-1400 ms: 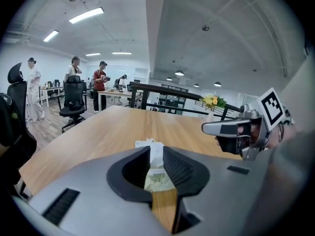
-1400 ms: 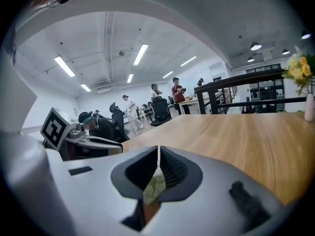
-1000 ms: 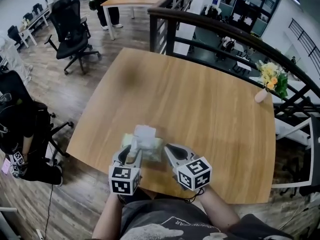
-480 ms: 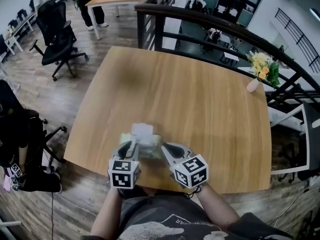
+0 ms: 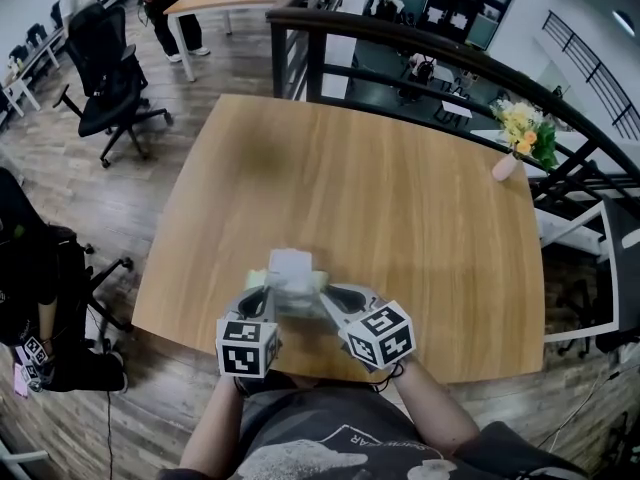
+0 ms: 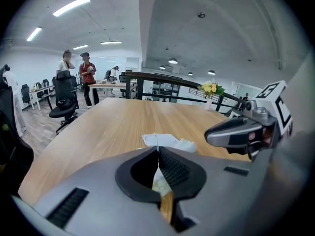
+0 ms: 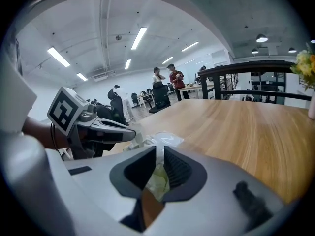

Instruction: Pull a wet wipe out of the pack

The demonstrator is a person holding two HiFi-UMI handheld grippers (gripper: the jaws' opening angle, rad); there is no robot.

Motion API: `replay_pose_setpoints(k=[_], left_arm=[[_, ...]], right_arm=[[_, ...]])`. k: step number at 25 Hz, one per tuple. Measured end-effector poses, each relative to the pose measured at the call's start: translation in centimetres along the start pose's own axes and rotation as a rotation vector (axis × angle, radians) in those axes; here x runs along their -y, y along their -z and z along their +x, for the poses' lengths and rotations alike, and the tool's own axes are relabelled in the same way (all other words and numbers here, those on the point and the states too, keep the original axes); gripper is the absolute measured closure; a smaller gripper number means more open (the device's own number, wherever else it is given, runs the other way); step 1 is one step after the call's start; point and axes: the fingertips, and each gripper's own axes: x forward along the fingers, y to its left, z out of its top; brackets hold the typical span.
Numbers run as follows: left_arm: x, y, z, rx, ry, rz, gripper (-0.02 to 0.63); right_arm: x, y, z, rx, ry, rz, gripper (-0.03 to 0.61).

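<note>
The jaws of the left gripper (image 6: 158, 150) have just been closing and now stand pressed together, pinching a thin pale edge of the pale green, soft plastic wet-wipe pack (image 5: 296, 291). The jaws of the right gripper (image 7: 160, 150) are all but together too, nipping crumpled pale green film at the pack's other side.

The pack lies on the light brown wooden surface (image 5: 400, 198), close to its near edge and a little left of the middle of that edge. Both grippers reach in over that near edge, the left one onto the pack's left side and the right one onto its right side, with their marker cubes hanging just over the edge of the surface. A flat white piece (image 5: 290, 265) lies on the pack's top, on the side towards the middle of the surface. It is perhaps the opened flap rather than a wipe, since the head view is too coarse to settle it.

Past the surface's far right corner stands a pale vase of yellow flowers (image 5: 520, 133). A black metal railing (image 5: 420, 48) curves beyond its far edge.
</note>
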Motion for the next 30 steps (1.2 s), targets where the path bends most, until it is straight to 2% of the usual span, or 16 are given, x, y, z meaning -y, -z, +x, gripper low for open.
replay_pose_setpoints(k=[2, 5, 12, 21, 30], left_arm=[[-0.2, 0.1, 0.2, -0.004, 0.003, -0.007, 0.597], [-0.5, 0.1, 0.3, -0.007, 0.003, -0.010, 0.597], [-1.0, 0.3, 0.1, -0.019, 0.002, -0.018, 0.597], [-1.2, 0.2, 0.3, -0.034, 0.006, -0.010, 0.597], [-1.2, 0.4, 0.6, -0.039, 0.007, -0.021, 0.597]], right_arm=[[-0.1, 0.1, 0.5, -0.008, -0.017, 0.005, 0.537], [-0.4, 0.0, 1.2, -0.008, -0.044, 0.013, 0.465], [-0.9, -0.1, 3.1, -0.048, -0.065, -0.055, 0.425], [-1.3, -0.7, 4.6, -0.067, -0.064, -0.161, 0.437], [-1.0, 0.3, 4.8, -0.097, -0.088, -0.139, 0.537]])
